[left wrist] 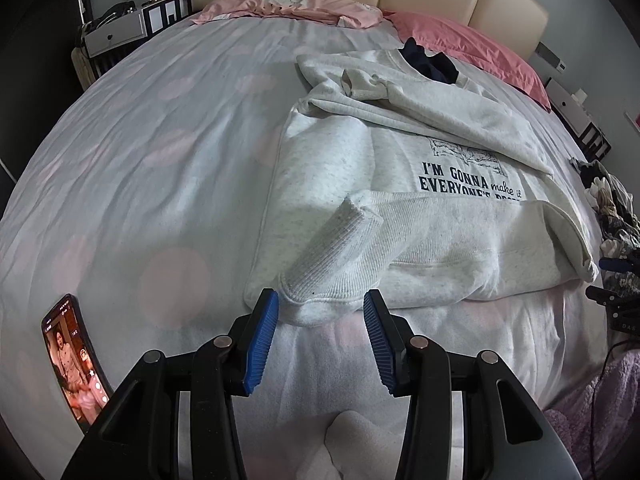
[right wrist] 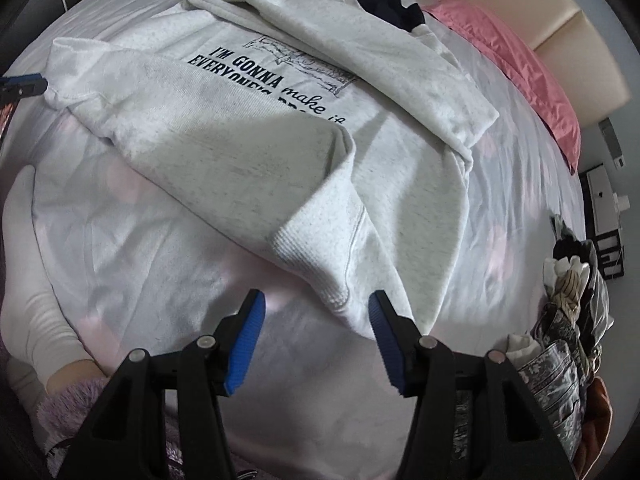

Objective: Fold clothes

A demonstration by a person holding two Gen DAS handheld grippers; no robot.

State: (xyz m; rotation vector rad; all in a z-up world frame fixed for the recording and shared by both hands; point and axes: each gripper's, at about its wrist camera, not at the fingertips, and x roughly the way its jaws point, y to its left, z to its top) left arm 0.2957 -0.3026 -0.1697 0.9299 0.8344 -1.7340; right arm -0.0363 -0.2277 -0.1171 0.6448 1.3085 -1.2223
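A pale grey sweatshirt (left wrist: pixel 340 160) with dark printed lettering lies on the bed, both sleeves laid across its chest. Its lower part is folded up over the lettering. My left gripper (left wrist: pixel 320 298) is open, and the ribbed left hem corner (left wrist: pixel 328 264) fills the gap between its blue pads. My right gripper (right wrist: pixel 317 296) is open too. The other ribbed hem corner (right wrist: pixel 316 256) reaches between its jaws, close to the right-hand finger and well apart from the left-hand one. The left gripper (right wrist: pixel 42 84) also shows at the sweatshirt's (right wrist: pixel 240 160) far corner.
A lit phone (left wrist: pixel 76 364) lies on the spotted sheet (left wrist: pixel 160 160) to the left. A dark garment (left wrist: pixel 430 62) and pink pillows (left wrist: pixel 472 52) lie near the headboard. A heap of clothes (right wrist: pixel 568 312) sits on the right. A foot in a white sock (right wrist: pixel 28 280) rests at the bed's near edge.
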